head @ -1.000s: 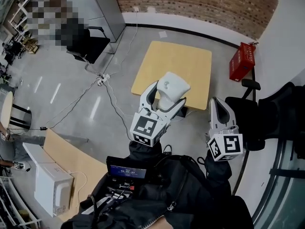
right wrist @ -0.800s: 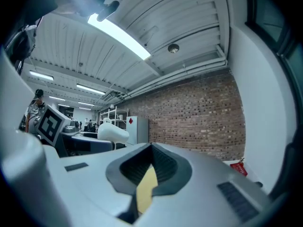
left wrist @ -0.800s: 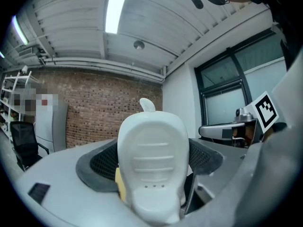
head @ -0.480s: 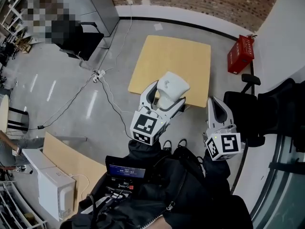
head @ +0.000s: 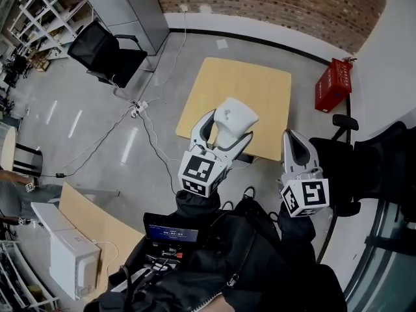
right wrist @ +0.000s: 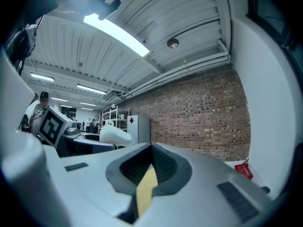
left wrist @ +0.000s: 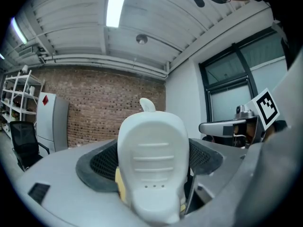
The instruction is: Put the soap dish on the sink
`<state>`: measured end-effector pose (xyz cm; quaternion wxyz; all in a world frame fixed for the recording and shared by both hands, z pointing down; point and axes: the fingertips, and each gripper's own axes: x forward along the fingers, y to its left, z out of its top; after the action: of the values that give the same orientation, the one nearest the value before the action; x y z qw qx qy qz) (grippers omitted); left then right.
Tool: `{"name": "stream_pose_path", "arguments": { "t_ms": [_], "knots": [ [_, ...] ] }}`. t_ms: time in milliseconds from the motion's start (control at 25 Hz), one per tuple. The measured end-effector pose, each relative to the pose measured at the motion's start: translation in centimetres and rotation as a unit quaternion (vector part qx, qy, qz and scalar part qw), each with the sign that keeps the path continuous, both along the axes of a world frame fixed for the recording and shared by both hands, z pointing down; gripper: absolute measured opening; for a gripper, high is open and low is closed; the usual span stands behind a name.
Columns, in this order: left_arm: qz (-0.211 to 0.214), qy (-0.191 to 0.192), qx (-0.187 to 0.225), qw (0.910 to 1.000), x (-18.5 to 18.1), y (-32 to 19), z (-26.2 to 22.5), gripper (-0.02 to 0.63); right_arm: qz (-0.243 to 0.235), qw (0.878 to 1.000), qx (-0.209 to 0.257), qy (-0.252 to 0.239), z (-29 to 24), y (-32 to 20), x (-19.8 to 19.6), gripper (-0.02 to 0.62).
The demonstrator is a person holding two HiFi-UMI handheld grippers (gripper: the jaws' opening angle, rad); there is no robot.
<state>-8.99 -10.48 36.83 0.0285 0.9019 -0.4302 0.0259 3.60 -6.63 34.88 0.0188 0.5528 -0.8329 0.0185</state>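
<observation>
Head view first: where is the soap dish?

The white soap dish [head: 234,117] sits at the centre of the frame, clamped in the left gripper [head: 224,135] and raised above the grey floor [head: 117,142]. In the picture it overlaps the lower edge of a bare wooden tabletop [head: 260,83].

And the other gripper?

The right gripper [head: 296,145] is at centre right, apart from the dish, with its marker cube [head: 305,198] towards the camera. A red box [head: 332,83] stands by the wall at upper right, a black chair [head: 104,54] is at upper left, and a cable [head: 153,138] trails over the floor.

Left gripper view: how do the fingers stand?

They are held narrowly apart, closed on the dish, which fills the lower centre. One dark padded finger [left wrist: 99,167] presses each flank. The face of the dish shows three ridges and three small holes. A brick wall [left wrist: 109,108] lies behind it, and the right gripper shows at the right edge.

Right gripper view?

Its fingers [right wrist: 165,167] are pressed together with nothing between them; a yellow strip [right wrist: 147,193] marks the seam. The dish appears small at centre left, and the red box is at lower right under the brick wall.
</observation>
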Motion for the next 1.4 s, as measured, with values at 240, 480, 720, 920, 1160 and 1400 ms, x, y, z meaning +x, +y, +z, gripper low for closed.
{"name": "stream_pose_path", "arguments": {
  "t_ms": [240,480,720,920,1160,1400],
  "knots": [
    [-0.004,-0.008,0.000,1.0000,1.9,-3.2,0.2,0.448,-0.003,1.000,0.006,-0.002,-0.3,-3.3,2.3,0.005],
    [-0.008,-0.021,-0.005,0.9997,4.6,-6.6,0.8,0.448,-0.011,1.000,0.003,-0.010,0.5,-6.9,5.0,0.005],
    [-0.012,-0.031,-0.012,0.9994,6.5,-8.5,1.3,0.448,-0.017,1.000,-0.002,-0.020,0.9,-8.8,6.9,0.005],
    [-0.014,-0.038,-0.029,0.9988,8.0,-9.9,2.4,0.448,-0.025,0.999,-0.015,-0.026,2.0,-10.1,8.4,0.005],
    [-0.018,-0.050,-0.045,0.9976,9.5,-10.7,3.7,0.448,-0.022,0.998,-0.032,-0.039,3.1,-11.5,10.7,0.005],
    [-0.027,-0.062,-0.073,0.9950,9.0,-11.3,6.0,0.449,-0.033,0.997,-0.057,-0.048,5.2,-12.6,10.2,0.005]
  ]
}}
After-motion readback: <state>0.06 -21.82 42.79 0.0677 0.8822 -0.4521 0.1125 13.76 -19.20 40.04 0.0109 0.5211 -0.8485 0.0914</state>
